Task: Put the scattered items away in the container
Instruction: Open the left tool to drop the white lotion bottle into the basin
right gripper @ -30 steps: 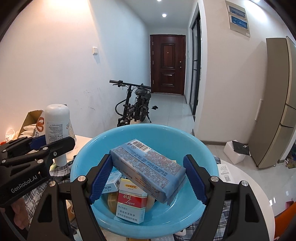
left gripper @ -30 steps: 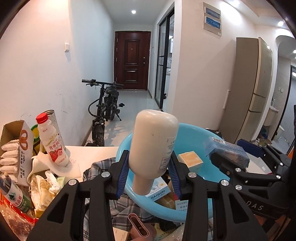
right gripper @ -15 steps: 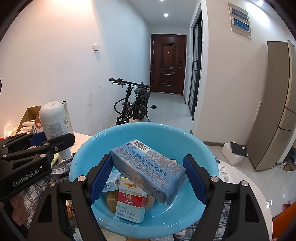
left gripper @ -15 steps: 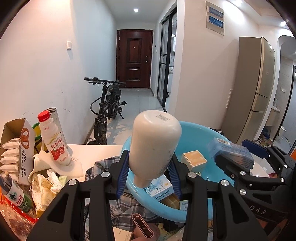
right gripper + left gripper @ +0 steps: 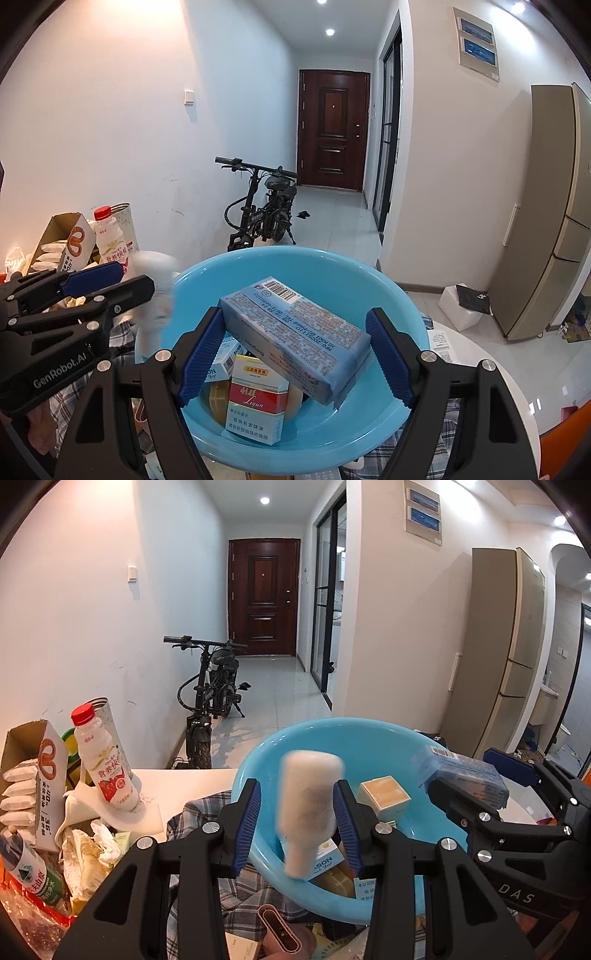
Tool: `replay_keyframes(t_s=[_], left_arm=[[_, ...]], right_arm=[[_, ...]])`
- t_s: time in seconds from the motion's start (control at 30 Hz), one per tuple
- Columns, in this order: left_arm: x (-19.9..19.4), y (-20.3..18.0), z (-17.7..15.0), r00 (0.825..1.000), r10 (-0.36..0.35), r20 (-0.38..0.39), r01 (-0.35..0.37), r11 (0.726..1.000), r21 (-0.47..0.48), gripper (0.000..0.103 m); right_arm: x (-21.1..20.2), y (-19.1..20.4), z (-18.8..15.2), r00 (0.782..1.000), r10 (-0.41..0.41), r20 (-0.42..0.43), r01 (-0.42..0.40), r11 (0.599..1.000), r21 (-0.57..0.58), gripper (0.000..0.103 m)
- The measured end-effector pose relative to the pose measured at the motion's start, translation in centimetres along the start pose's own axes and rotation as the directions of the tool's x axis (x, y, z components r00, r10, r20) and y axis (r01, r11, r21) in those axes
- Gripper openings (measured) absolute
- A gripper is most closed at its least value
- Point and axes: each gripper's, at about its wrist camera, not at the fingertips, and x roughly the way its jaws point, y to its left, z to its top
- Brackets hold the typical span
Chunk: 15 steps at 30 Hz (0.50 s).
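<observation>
A: Biggest first — the blue basin (image 5: pixel 295 254) sits on the white table (image 5: pixel 177 779), on a plaid cloth (image 5: pixel 199 812).
B: Right tongs (image 5: pixel 295 354)?
A: Closed on the blue wrapped pack (image 5: pixel 295 328), one pad at each end. The pack is tilted and held over the basin's middle, above the boxes inside.
B: Left tongs (image 5: pixel 297 823)?
A: At the basin's near left rim. The pads stand apart with the cream bottle (image 5: pixel 308 801) between them, cap end down. The bottle is blurred — all else is sharp. There's a clear gap at the left pad; the right pad is just beside it or touching, can't tell. Not gripped.
B: Bottle versus basin?
A: Over the rim's inner side, lower end near a white-blue box. A red-and-white cigarette box (image 5: pixel 256 398) lies under the pack.
</observation>
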Motion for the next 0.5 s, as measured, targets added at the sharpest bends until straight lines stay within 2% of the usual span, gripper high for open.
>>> replay_keyframes(t_s=[0.37,0.43,0.47,0.5], left_arm=[[0.0,0.4,0.1,1.000,0.003,0.004,-0.003,1.000,-0.010,0.038],[-0.1,0.4,0.1,1.000,0.010,0.010,-0.010,1.000,-0.008,0.053],[-0.1,0.5,0.1,1.000,0.015,0.013,-0.015,1.000,-0.010,0.080],[-0.1,0.5,0.2,0.999,0.034,0.020,-0.034,0.999,-0.014,0.091]], right_arm=[[-0.9,0.1,-0.4,1.000,-0.024,0.010,0.024,0.999,-0.022,0.080],[-1.1,0.0,-0.4,1.000,-0.024,0.013,0.024,1.000,-0.019,0.080],[-1.1,0.1,-0.3,1.000,-0.024,0.013,0.024,1.000,-0.020,0.080],[-1.1,0.2,-0.2,1.000,-0.025,0.012,0.025,0.999,-0.021,0.080]])
